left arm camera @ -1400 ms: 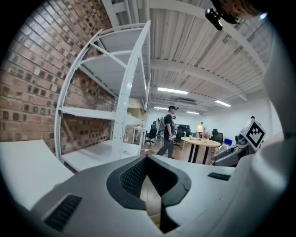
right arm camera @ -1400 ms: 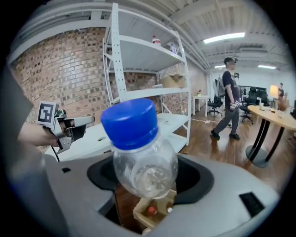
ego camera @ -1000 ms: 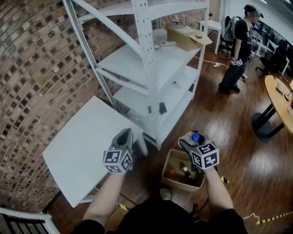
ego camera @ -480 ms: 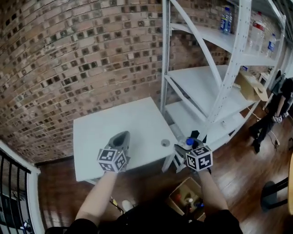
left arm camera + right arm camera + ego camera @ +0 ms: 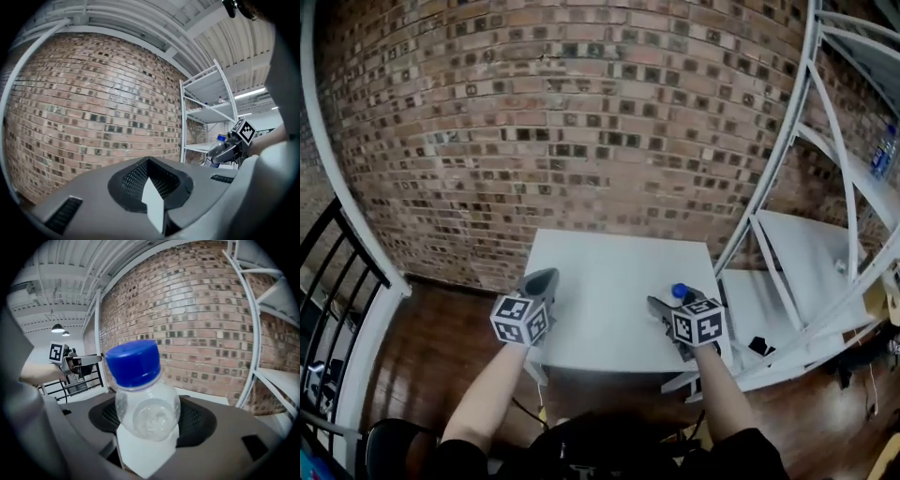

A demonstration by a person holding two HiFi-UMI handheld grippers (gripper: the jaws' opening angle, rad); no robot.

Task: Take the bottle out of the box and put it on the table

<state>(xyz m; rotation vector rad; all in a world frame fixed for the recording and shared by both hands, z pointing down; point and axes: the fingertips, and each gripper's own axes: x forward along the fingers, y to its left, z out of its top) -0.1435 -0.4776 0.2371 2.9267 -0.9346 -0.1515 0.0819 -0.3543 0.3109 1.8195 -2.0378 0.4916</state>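
– Blue cap, clear plastic body: the bottle [image 5: 143,394]. What print do we read on it?
– None that we can make out. The only patterns we see are the black-and-white square markers on the cube [image 5: 697,323] of the right gripper [image 5: 670,307] and on that of the left gripper [image 5: 542,279].
– What do we note against the view one second ago?
– Then we looked down on the cardboard box on the wooden floor, just under the right gripper, with a person standing by the white shelf rack [image 5: 806,253]. Now box and person are out of sight. We face the brick wall [image 5: 581,122], and both grippers hang over the white tabletop [image 5: 609,262], with the rack at the right edge.
– And the jaws?
– The right jaws stand wide and clamp the bottle by its body, cap up and tilted slightly left in the right gripper view. It is held over the near right part of the tabletop, not set down. The left jaws are closed together with nothing between them.
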